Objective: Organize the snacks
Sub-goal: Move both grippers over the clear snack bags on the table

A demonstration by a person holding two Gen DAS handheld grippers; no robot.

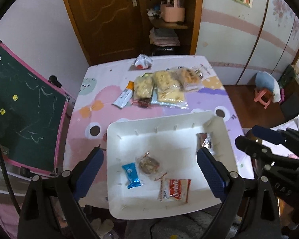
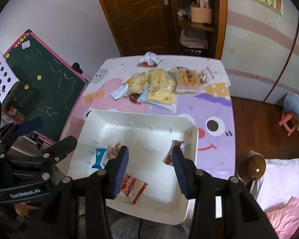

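A white tray (image 1: 117, 139) (image 2: 85, 139) sits on the near edge of the table. In it lie a blue wrapper (image 1: 132, 174) (image 2: 98, 158), a clear-wrapped brown cookie (image 1: 149, 164) (image 2: 112, 151), a red-and-white packet (image 1: 175, 189) (image 2: 134, 189) and a dark red packet (image 1: 204, 140) (image 2: 173, 151) at the right wall. More snack bags (image 1: 163, 85) (image 2: 155, 83) lie in a pile at the far side. My left gripper (image 1: 149, 160) is open and empty above the tray. My right gripper (image 2: 150, 157) is open and empty above the tray; it also shows in the left wrist view (image 1: 249, 137).
The table has a pink and purple cartoon cloth (image 1: 85, 109) (image 2: 213, 103). A crumpled silver-red bag (image 1: 142, 61) (image 2: 150, 58) lies at the far edge. A green chalkboard (image 1: 24, 107) (image 2: 43, 83) leans at the left. A pink stool (image 1: 264, 97) (image 2: 291, 121) stands on the floor at the right.
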